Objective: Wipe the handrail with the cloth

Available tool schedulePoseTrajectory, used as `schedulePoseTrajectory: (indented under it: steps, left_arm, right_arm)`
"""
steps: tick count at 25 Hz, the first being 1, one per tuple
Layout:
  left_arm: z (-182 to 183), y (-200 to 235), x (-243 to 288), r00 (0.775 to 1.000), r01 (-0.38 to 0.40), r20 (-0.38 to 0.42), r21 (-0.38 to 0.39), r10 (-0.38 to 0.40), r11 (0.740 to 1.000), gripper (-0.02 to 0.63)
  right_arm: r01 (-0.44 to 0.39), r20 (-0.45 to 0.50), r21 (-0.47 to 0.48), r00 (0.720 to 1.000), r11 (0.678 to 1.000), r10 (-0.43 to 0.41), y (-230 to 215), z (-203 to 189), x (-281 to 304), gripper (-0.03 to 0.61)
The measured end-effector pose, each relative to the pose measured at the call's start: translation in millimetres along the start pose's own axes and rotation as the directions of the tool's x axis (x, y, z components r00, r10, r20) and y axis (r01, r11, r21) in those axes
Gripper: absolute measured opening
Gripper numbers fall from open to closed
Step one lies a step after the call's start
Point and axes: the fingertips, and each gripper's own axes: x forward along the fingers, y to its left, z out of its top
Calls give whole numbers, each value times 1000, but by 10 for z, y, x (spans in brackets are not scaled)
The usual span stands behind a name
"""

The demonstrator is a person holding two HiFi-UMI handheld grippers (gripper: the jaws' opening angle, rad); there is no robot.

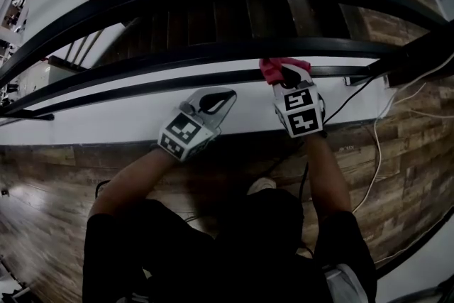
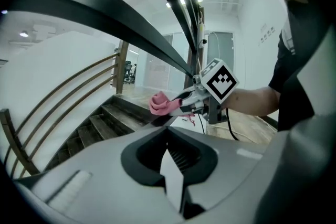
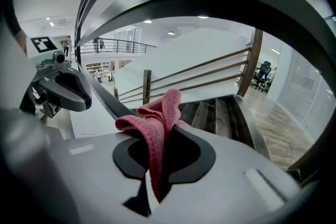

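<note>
dark curved handrail (image 1: pixel 177 57) — right claw (image 1: pixel 288 77) pinches fuzzy pink cloth (image 1: pixel 272 68); left claw (image 1: pixel 224 96) closed.

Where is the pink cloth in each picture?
Head view: the cloth is at upper middle, held in the right gripper.
Left gripper view: the cloth is at the centre, in that gripper.
Right gripper view: the cloth is at the centre, pinched between the jaws.
Shared landmark: the wooden stairs.

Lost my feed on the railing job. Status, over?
Right gripper shut on pink cloth, cloth up against lower rail bar. Left gripper shut, empty, alongside. Nothing seen blocking the rail.
</note>
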Motion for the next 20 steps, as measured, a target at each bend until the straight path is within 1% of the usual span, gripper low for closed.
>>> schedulePoseTrajectory:
  steps: [4,7,11,14,15,18,20]
  left_arm:
    - [5,47,-111,1000,-4,1,-9,4,1000,-2]
    - [-20,109,-237,1000,-10,0,-63,10,998,-2]
    - [-82,148,-407,1000,10,-21,-30,-10,1000,-2]
    - [-162,231,-523,999,17,-31,-31,-18,999,-2]
    - [-205,277,-557,999,14,-37,-41,-16,999,-2]
    - [-307,409,-661,999,5,-47,-116,-10,993,-2]
    - [-321,471,-738,999,12,-50,-126,-18,992,-2]
  right_arm:
    - [-24,-10,-27,1000,999,24,159,38,68,44]
    - [-24,-28,-77,999,997,22,278,85,123,44]
    - [-31,-45,-113,999,993,26,453,140,192,44]
    - [-44,-44,-127,998,991,38,601,211,241,44]
    - [-44,-46,-138,998,989,38,649,239,261,44]
    - [-42,-66,-169,997,985,31,806,294,318,44]
    - [-35,-69,-180,997,983,23,914,358,352,46]
